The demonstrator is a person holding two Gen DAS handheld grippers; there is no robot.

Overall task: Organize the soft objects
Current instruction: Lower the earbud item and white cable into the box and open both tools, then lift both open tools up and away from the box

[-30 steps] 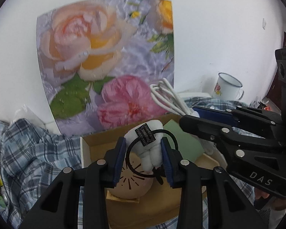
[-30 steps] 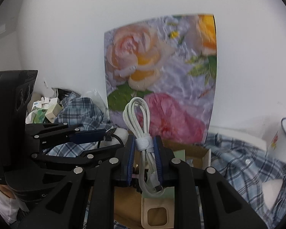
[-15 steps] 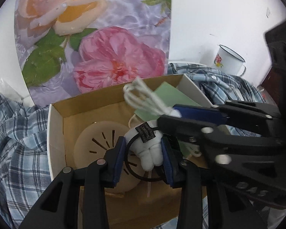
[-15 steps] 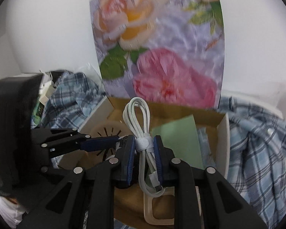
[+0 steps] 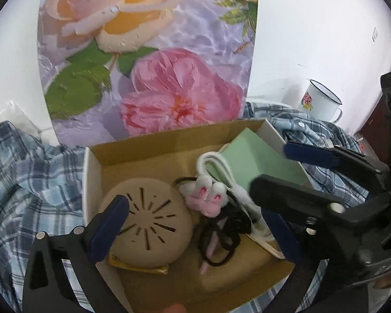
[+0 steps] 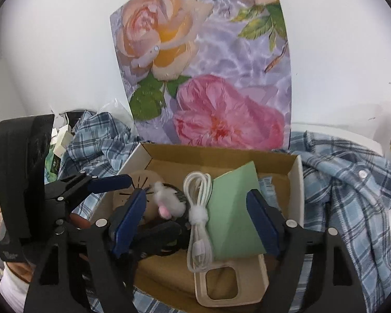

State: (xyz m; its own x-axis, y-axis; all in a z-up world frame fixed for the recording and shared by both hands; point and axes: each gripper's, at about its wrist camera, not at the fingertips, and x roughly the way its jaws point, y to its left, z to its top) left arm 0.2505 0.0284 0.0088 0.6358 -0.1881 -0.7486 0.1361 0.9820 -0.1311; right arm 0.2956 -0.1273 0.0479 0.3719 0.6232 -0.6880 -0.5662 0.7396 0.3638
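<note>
A cardboard box (image 5: 89,182) holds the soft things. A white and pink plush toy (image 5: 208,195) on a black hair tie (image 5: 219,242) lies on the box floor, free between the fingers of my left gripper (image 5: 195,230), whose jaws are opening wide. A coiled white cable (image 6: 198,214) with a fuzzy strap lies flat in the box between the fingers of my right gripper (image 6: 195,223), whose jaws are also opening, and its pads stand clear of the cable. Both grippers hang over the box side by side.
In the box lie a round beige slotted disc (image 5: 148,224), a green card (image 5: 258,161) and a beige phone case (image 6: 229,287). A blue plaid shirt (image 6: 352,195) surrounds the box. A floral poster (image 5: 148,52) leans on the wall behind, and an enamel mug (image 5: 320,101) stands at the right.
Both grippers sank toward the box and opened. The plush toy with its hair tie and the white cable dropped out of the jaws onto the box floor.
</note>
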